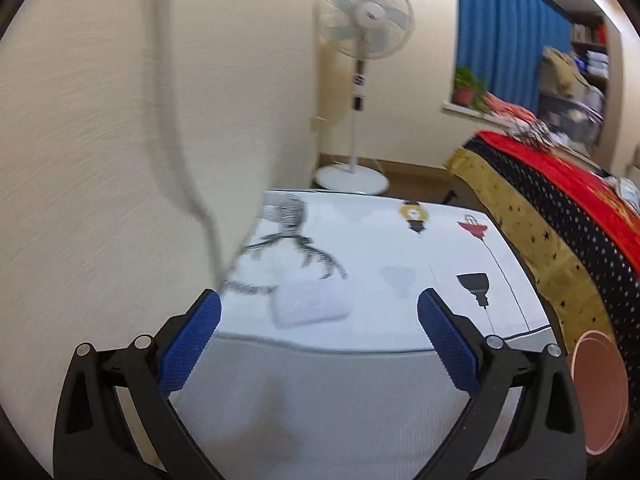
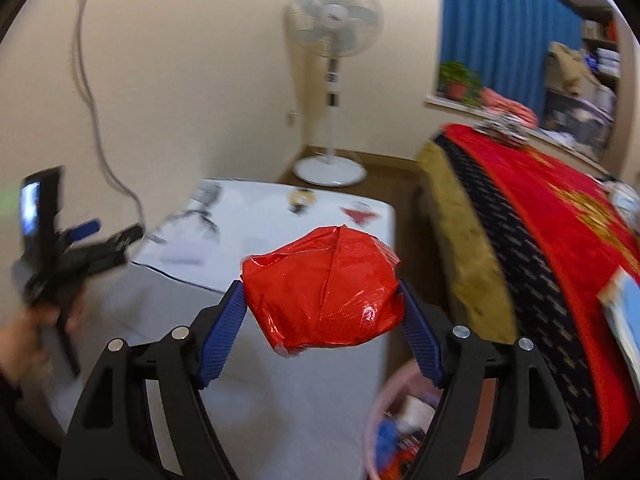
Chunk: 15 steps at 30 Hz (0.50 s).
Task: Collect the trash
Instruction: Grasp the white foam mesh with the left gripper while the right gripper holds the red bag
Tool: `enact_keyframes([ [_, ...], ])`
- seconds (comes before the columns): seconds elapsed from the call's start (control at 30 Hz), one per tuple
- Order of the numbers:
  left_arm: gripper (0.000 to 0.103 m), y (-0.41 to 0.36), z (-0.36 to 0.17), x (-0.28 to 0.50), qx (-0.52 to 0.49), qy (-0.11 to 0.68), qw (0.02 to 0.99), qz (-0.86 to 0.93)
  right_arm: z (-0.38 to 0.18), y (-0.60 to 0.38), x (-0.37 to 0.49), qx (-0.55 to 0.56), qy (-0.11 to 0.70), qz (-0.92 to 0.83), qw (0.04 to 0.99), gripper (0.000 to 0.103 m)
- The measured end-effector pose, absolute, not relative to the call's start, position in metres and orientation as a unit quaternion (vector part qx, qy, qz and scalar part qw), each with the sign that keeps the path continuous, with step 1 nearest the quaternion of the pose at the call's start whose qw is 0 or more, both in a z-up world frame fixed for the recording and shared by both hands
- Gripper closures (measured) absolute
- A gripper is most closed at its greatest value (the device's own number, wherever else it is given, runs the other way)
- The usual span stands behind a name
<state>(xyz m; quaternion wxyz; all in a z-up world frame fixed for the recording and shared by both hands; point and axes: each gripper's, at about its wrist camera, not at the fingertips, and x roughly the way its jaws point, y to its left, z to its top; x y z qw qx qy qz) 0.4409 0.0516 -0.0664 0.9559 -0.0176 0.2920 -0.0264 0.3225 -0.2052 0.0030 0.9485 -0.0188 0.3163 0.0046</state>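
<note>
Crumpled red foil wrapper [image 2: 324, 288] sits clamped between the blue pads [image 2: 222, 340] of the right gripper [image 2: 322, 300], held in the air above the near end of the white table [image 2: 280, 380]. It looks feather-light, thin and crinkly, so it should give under pressure rather than resist; the glossy skin may be slippery, and a grip across its widest bulge, as now, seems the safest hold. A loose corner at 7 o'clock of the bundle hangs free and could catch on a rim.

At 5 o'clock in the right wrist view a pink bin [image 2: 384, 408] shows with scraps inside, but the gripper's arm covers much of it and motion blur smears the contents, so I cannot tell what they are. The left wrist view shows only a sliver of that bin [image 1: 600, 392] at 4 o'clock.

The left gripper [image 1: 320, 320] has its jaws spread wide with nothing between them, hovering over the table [image 1: 380, 320]. Ahead of it, at 12 o'clock from its tips, lies a white crumpled tissue [image 1: 310, 302], soft and light by the look of it, best pinched across the middle. It is blurred, and where its edges meet the printed cloth is hard to make out. Whether other trash remains is not visible.
</note>
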Motion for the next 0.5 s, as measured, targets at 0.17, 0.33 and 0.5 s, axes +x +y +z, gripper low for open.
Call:
enact_keyframes([
  [0.17,0.008,0.046,-0.12,0.5,-0.055,0.338,0.939,-0.019,-0.01,-0.235,0.315,0.009,0.325,-0.015,0.946,0.029],
  [0.33,0.009,0.039,-0.142,0.522,-0.025,0.351,0.936,0.007,-0.021,-0.247,0.322,0.016,0.339,-0.007,0.941,0.029],
  [0.5,0.009,0.041,-0.159,0.538,-0.028,0.364,0.931,0.017,-0.02,-0.249,0.322,0.014,0.334,-0.001,0.942,0.029],
])
